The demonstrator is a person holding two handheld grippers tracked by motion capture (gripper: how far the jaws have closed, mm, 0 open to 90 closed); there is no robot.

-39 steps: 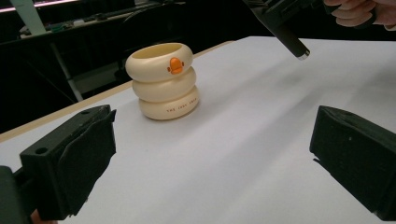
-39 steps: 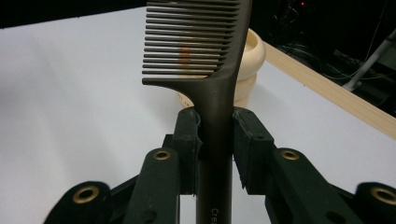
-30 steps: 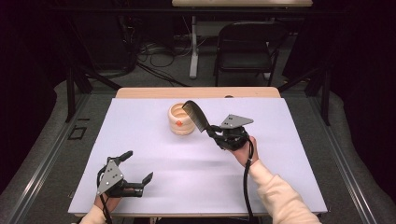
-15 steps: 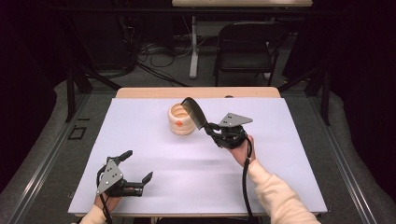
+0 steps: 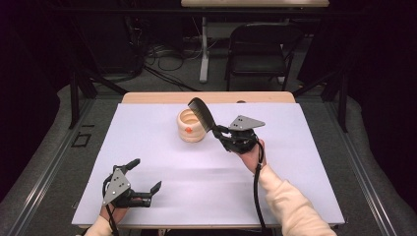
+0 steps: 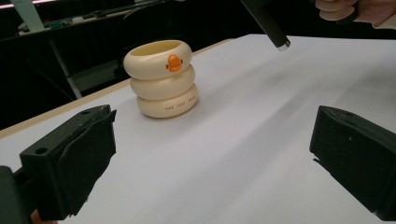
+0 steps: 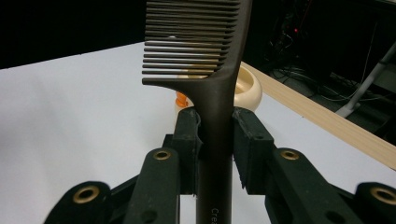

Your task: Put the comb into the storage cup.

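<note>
Comb [image 7: 212, 93]: dark brown/black. Cup [image 5: 191, 127]: cream w/ orange mark. Worktop [image 5: 162, 147]: pale lilac-white sheet, wood edge. Grippers black; sleeve [image 5: 290, 206] cream.

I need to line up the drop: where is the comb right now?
The dark comb is clamped by its handle in the right gripper, right of centre in the high view, teeth end slanting up over the far rim of the cream ringed holder.

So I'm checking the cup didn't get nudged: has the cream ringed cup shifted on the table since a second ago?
No. The cream cup sits at the same spot near the table's wooden far edge as before.
</note>
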